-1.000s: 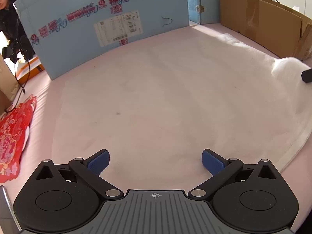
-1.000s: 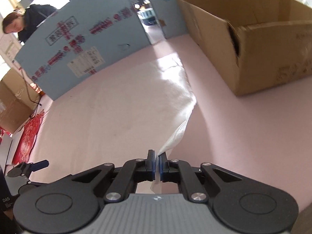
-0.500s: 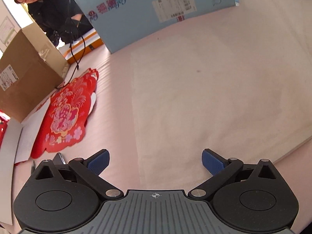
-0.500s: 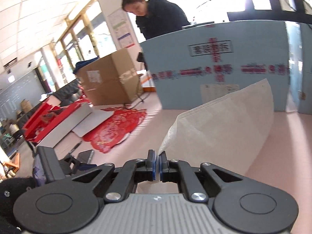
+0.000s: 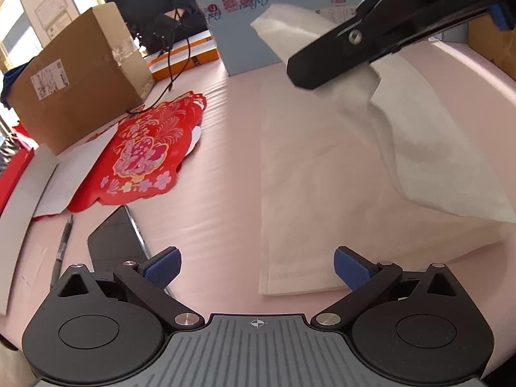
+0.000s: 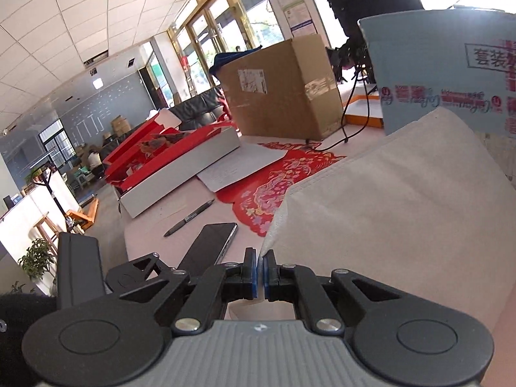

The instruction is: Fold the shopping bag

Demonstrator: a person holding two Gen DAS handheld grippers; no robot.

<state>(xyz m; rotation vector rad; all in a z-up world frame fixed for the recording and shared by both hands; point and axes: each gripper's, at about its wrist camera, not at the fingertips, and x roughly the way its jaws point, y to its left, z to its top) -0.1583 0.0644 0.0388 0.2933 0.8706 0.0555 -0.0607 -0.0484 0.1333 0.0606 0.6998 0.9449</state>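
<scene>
The white shopping bag [image 5: 322, 167] lies on the pink counter [image 5: 222, 148]; the right tongs [image 6: 260, 272] pinch 1 edge, carrying it over in a fold; the left tongs [image 5: 257, 266] gape wide, empty, near the hem; next, likely lay the flap down squarely.

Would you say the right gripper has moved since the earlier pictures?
Yes. The right gripper, shut on the bag, has swung left: the brown box and red paper-cut now lie ahead of it.
</scene>
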